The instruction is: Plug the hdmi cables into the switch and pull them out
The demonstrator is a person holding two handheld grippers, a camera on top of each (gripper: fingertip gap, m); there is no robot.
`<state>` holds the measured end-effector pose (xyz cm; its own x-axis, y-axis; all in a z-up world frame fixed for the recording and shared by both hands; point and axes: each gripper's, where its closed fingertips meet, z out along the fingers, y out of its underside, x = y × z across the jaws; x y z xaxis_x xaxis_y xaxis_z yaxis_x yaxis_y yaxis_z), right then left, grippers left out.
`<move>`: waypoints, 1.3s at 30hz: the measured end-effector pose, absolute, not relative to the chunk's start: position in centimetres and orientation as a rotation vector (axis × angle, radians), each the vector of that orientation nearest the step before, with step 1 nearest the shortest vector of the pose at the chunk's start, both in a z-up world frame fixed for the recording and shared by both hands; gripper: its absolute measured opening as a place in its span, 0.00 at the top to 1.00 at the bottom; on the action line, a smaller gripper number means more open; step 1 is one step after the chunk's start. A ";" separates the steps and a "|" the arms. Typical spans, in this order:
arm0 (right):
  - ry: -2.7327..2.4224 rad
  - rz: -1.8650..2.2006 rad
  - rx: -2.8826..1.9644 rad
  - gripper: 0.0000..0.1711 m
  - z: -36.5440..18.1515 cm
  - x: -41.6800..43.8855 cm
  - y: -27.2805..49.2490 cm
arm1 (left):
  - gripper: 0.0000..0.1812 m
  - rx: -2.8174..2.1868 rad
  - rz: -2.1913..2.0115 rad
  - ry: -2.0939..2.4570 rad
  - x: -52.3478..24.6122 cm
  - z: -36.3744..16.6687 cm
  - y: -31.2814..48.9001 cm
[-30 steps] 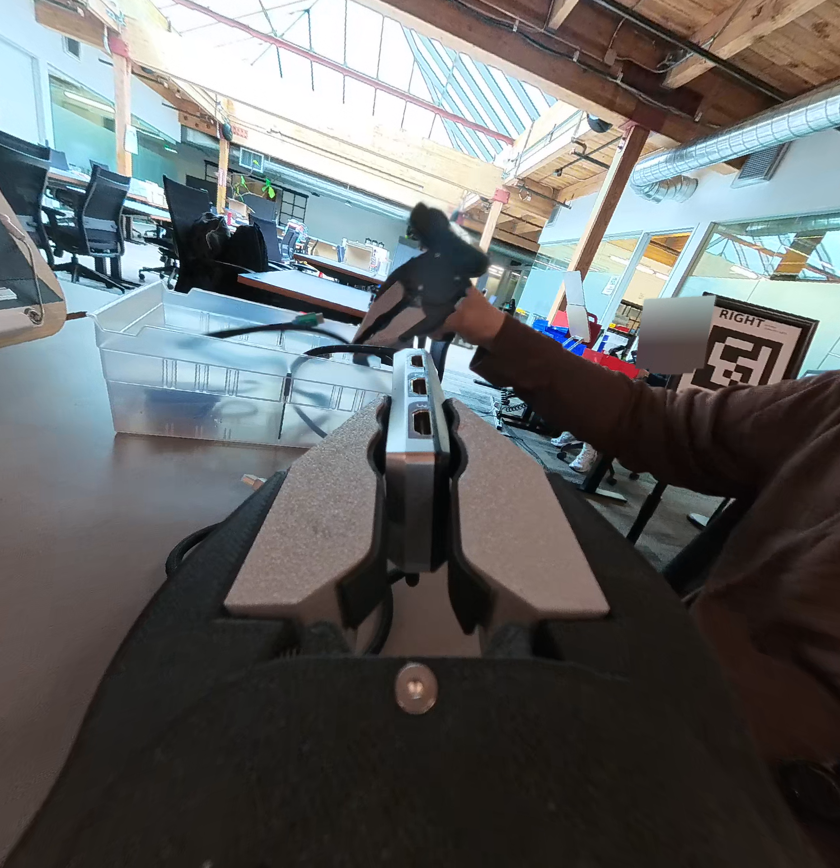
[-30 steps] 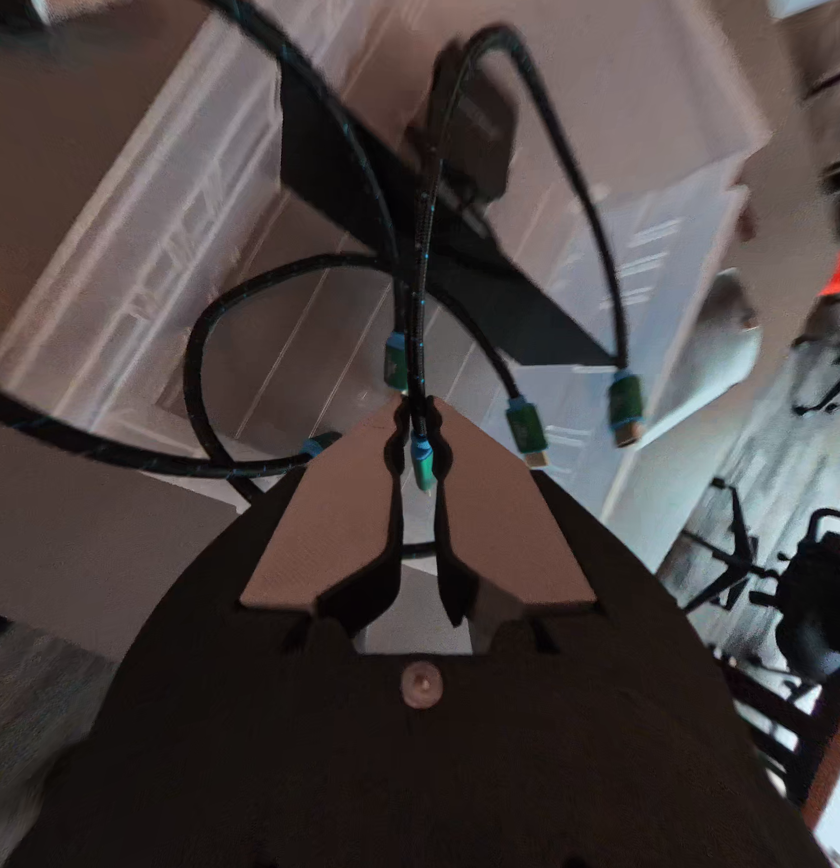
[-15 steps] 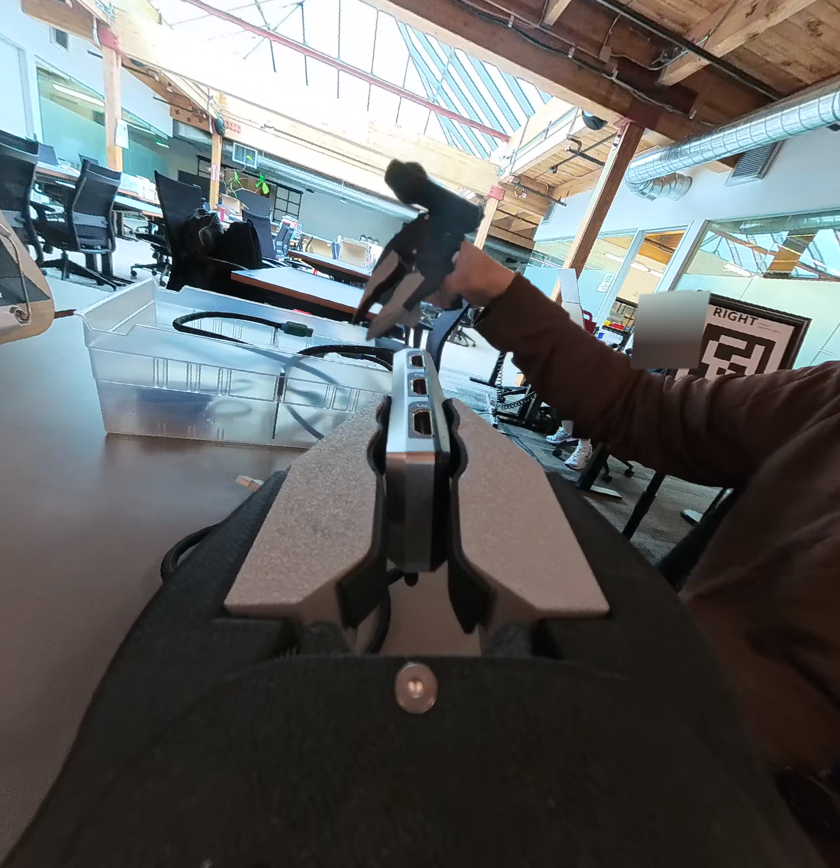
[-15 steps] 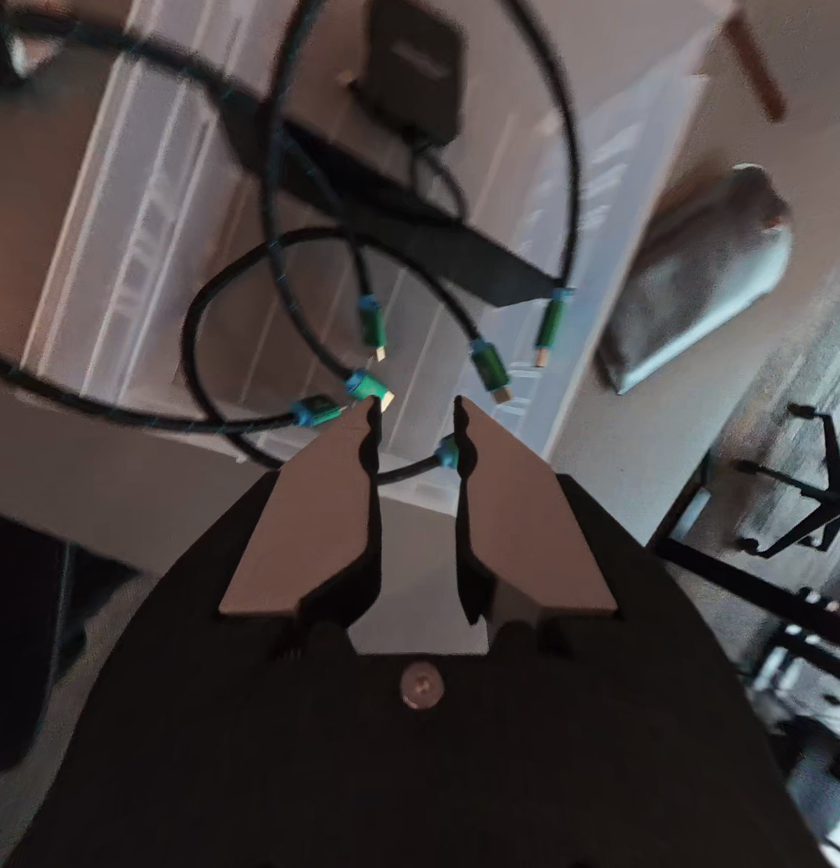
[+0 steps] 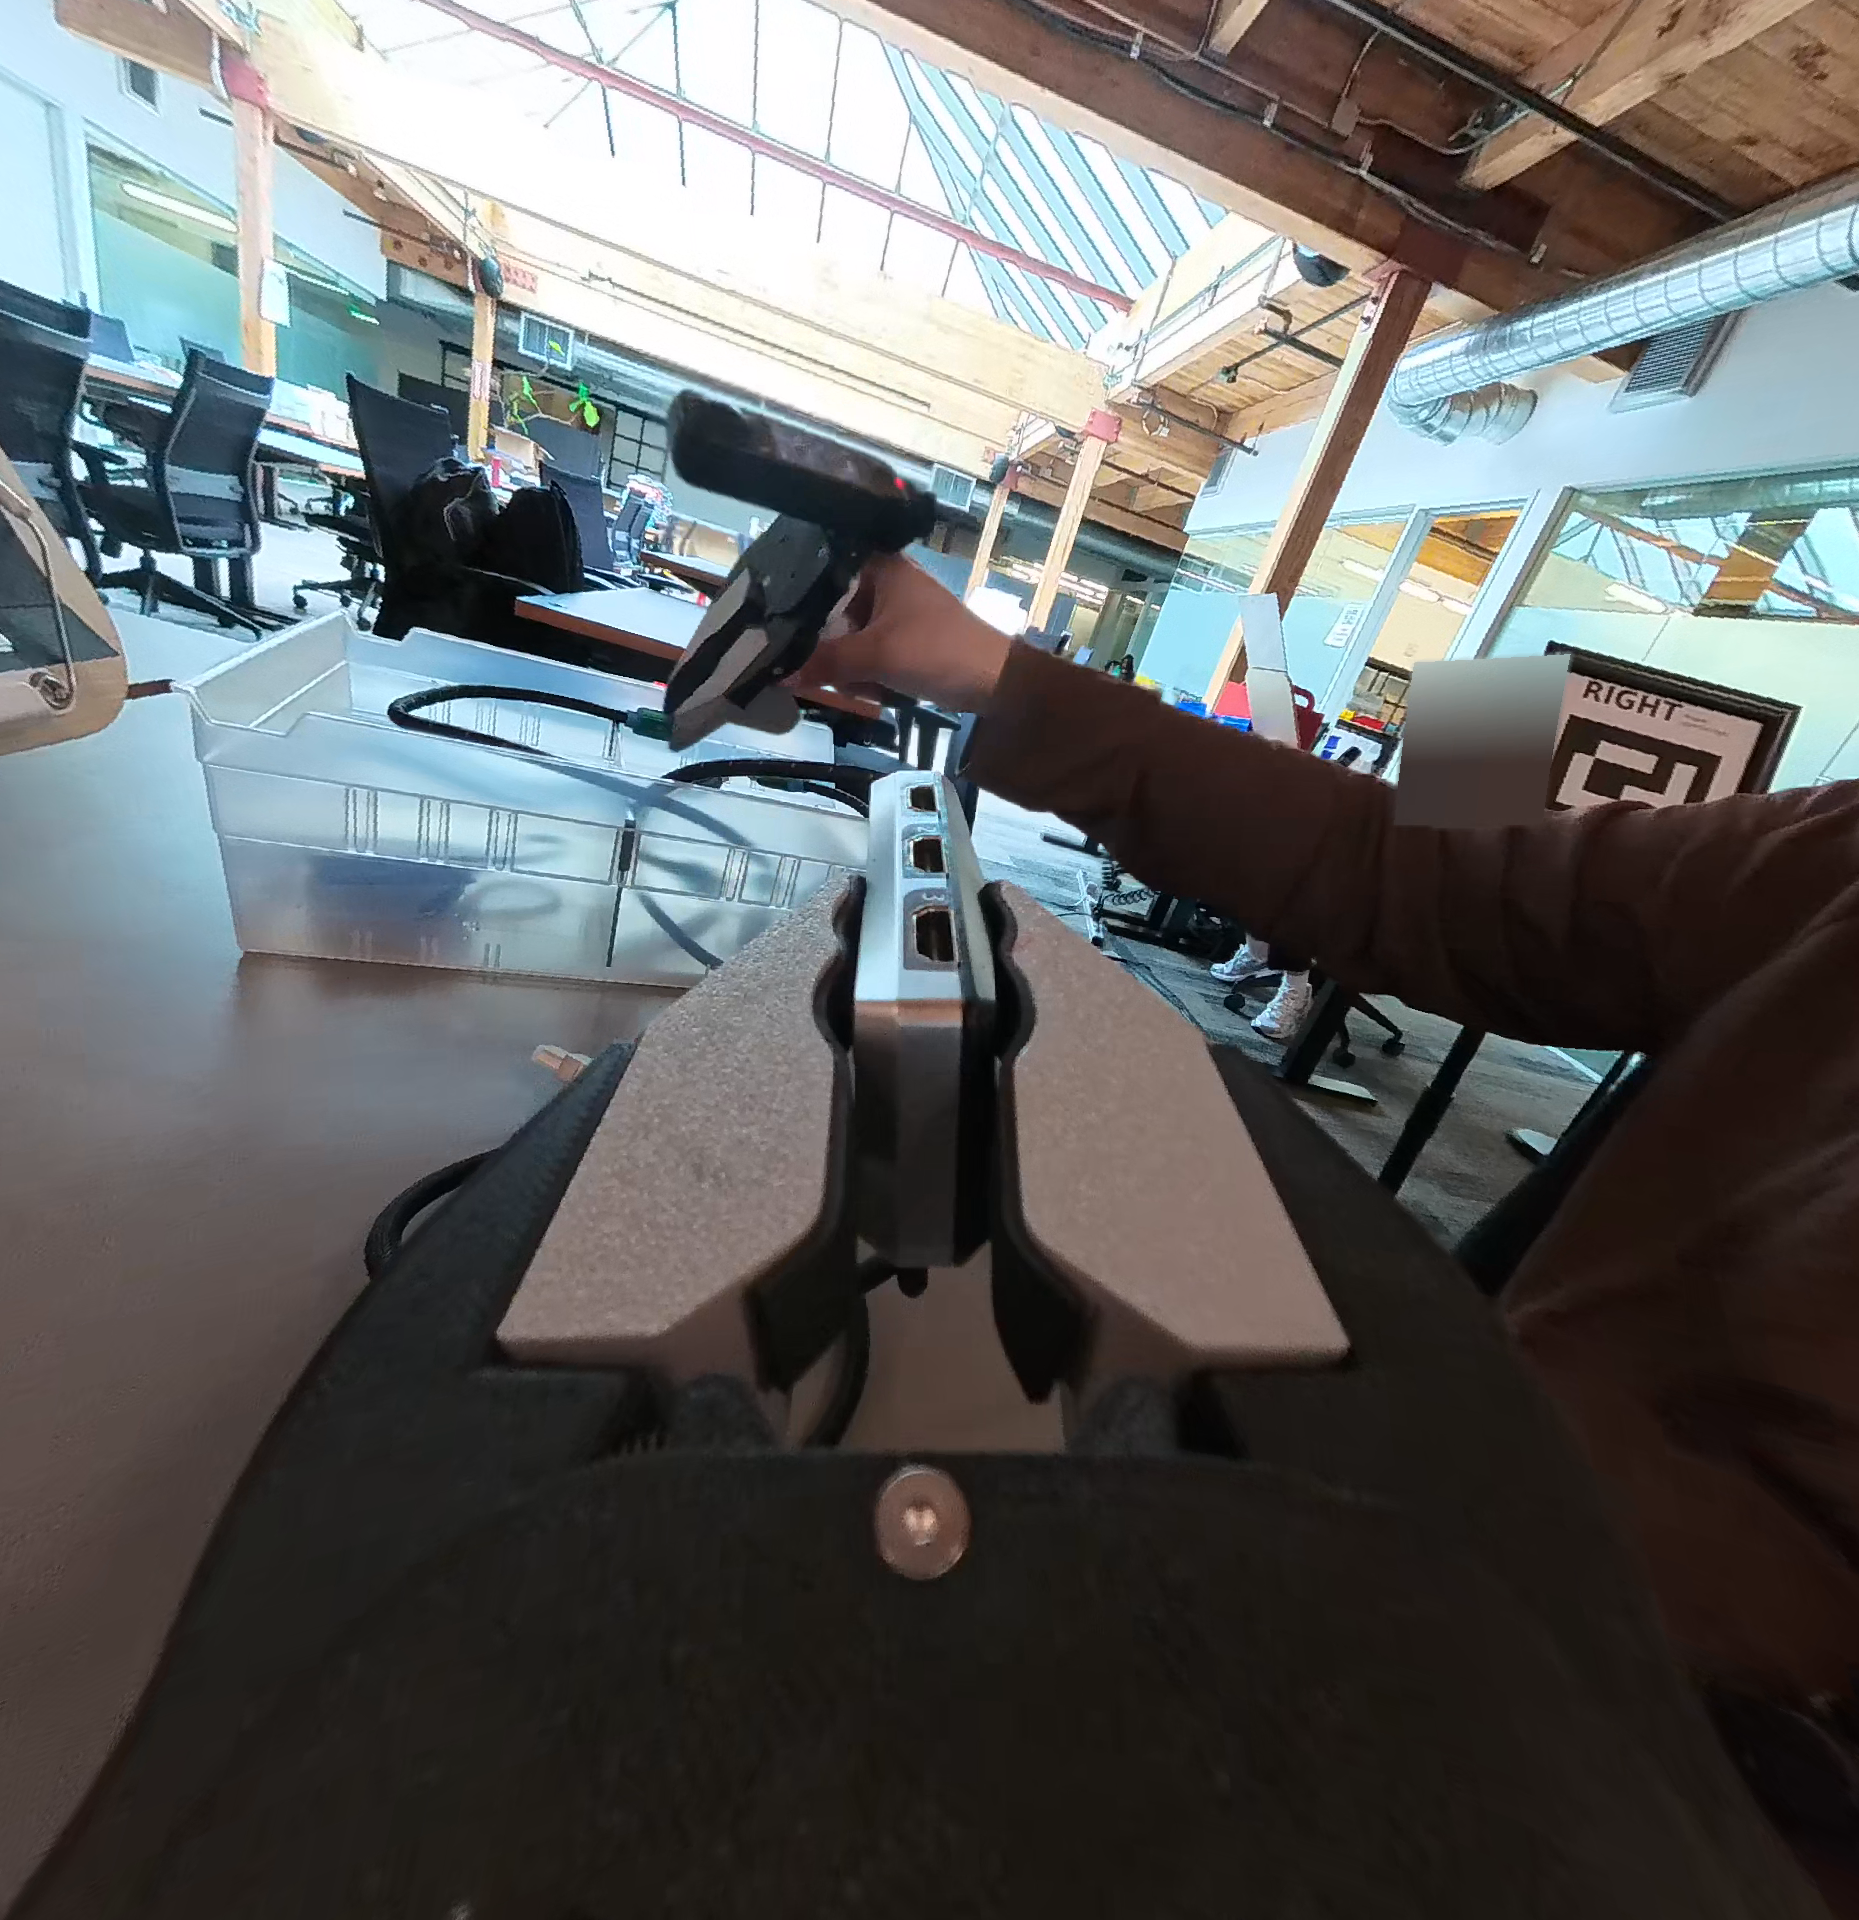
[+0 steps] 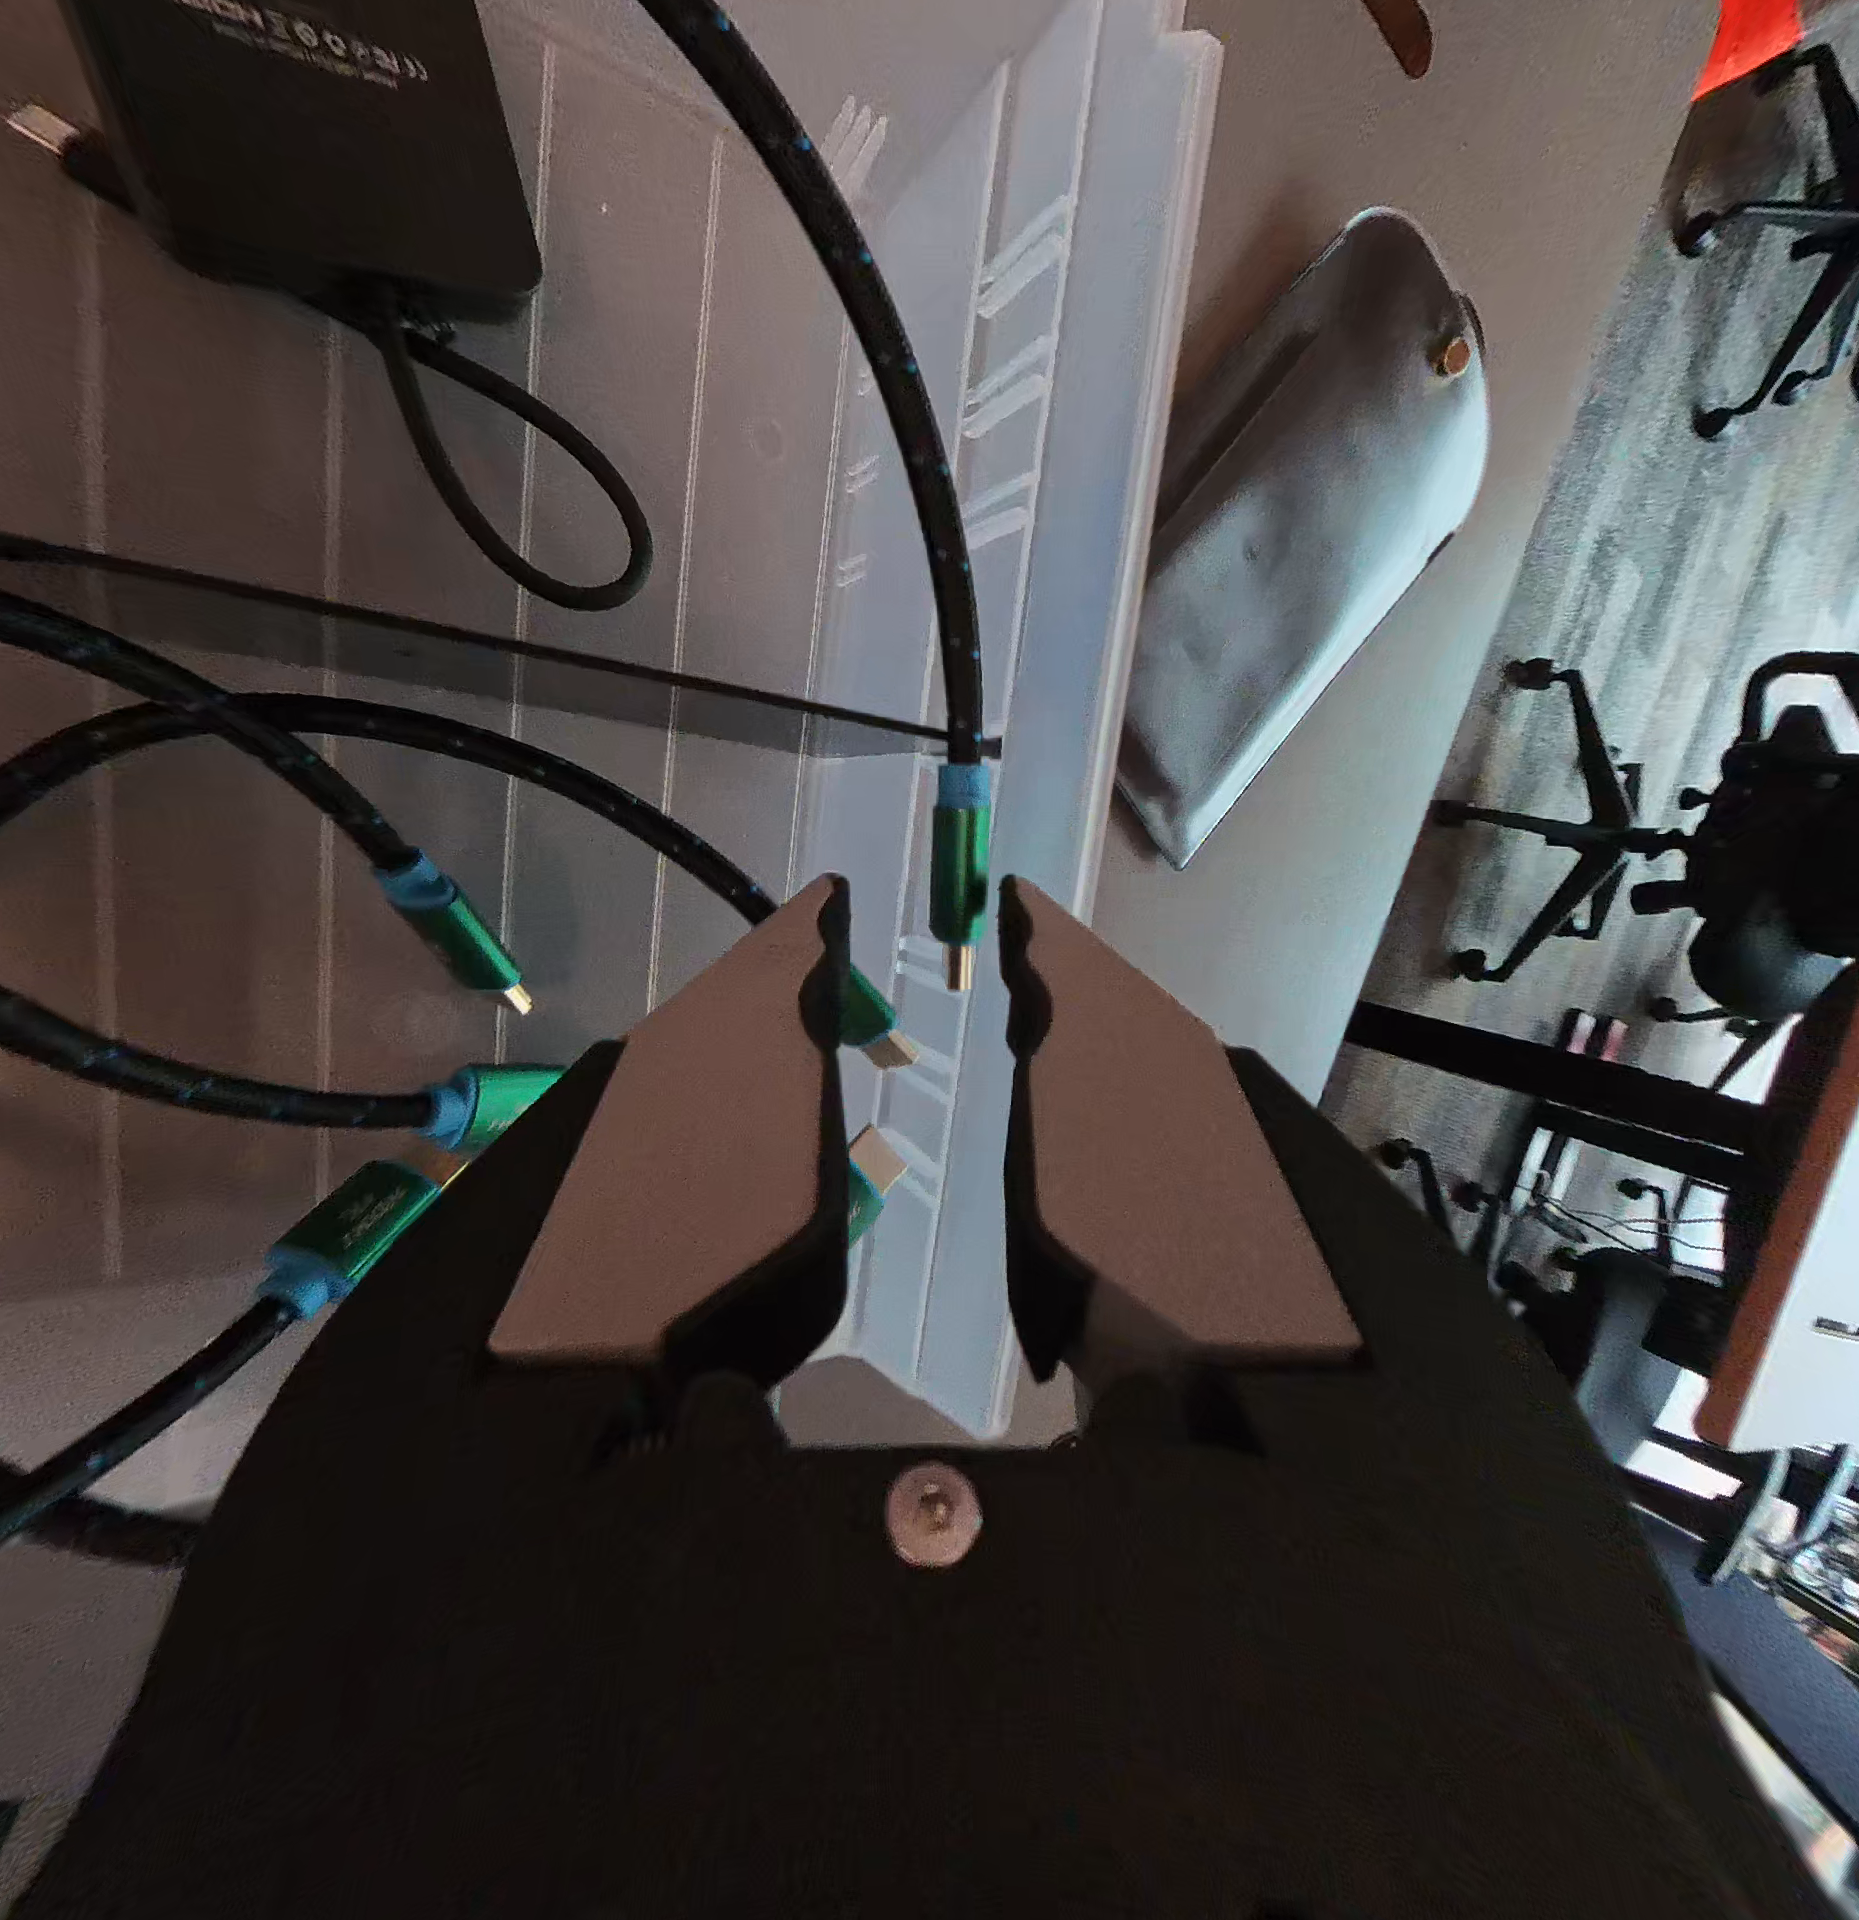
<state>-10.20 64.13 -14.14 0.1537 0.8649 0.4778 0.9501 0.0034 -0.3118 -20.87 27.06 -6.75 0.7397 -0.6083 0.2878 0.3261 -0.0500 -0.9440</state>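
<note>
My left gripper (image 5: 920,894) is shut on a silver HDMI switch (image 5: 909,1101), held on edge above the brown table with its empty ports (image 5: 930,932) facing up and forward. My right gripper (image 6: 920,894) is open and points down into a clear plastic bin (image 6: 1018,520). A green HDMI plug (image 6: 956,873) on a black braided cable (image 6: 904,395) lies between its fingertips, untouched by them. Several other green plugs (image 6: 468,940) lie in the bin to the left. In the left wrist view the right gripper (image 5: 696,717) hovers over the bin (image 5: 416,831).
A black box (image 6: 301,135) with a thin cable lies at the far end of the bin. A grey pouch (image 6: 1309,540) lies on the table beyond the bin wall. A person's brown sleeve (image 5: 1320,862) reaches across. Office chairs (image 5: 208,468) stand behind the table. The grippers' ends are close to 40 cm from one another. The grey pouch (image 6: 1309,540) sits 20 cm or so from the ends of my right fingers.
My right gripper let go of the cable it was pinching, opened, and moved down over another green plug by the bin wall. My left gripper kept still with the switch.
</note>
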 end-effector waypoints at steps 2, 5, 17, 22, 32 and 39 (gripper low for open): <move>-1.715 -0.247 -1.851 0.92 -14.4 -10.5 64.7 | 0.89 -1.433 -0.770 0.252 -20.8 -6.8 27.1; -1.702 -0.296 -1.857 0.95 -14.6 -10.4 65.0 | 0.89 -1.433 -0.775 0.249 -20.8 -6.8 27.1; -1.960 -0.265 -2.015 0.94 -16.3 -6.1 58.6 | 0.89 -1.436 -0.780 0.267 -20.3 -6.8 27.1; -2.140 -0.216 -2.121 0.94 -19.2 -5.7 55.7 | 0.89 -1.436 -0.781 0.259 -20.5 -6.8 27.1; -2.032 -0.434 -2.214 0.93 -19.5 -5.4 58.2 | 0.89 -1.437 -0.780 0.258 -20.6 -6.8 27.0; -1.942 -0.178 -2.279 0.83 -17.7 -5.2 57.8 | 0.89 -1.439 -0.784 0.265 -20.4 -6.8 27.0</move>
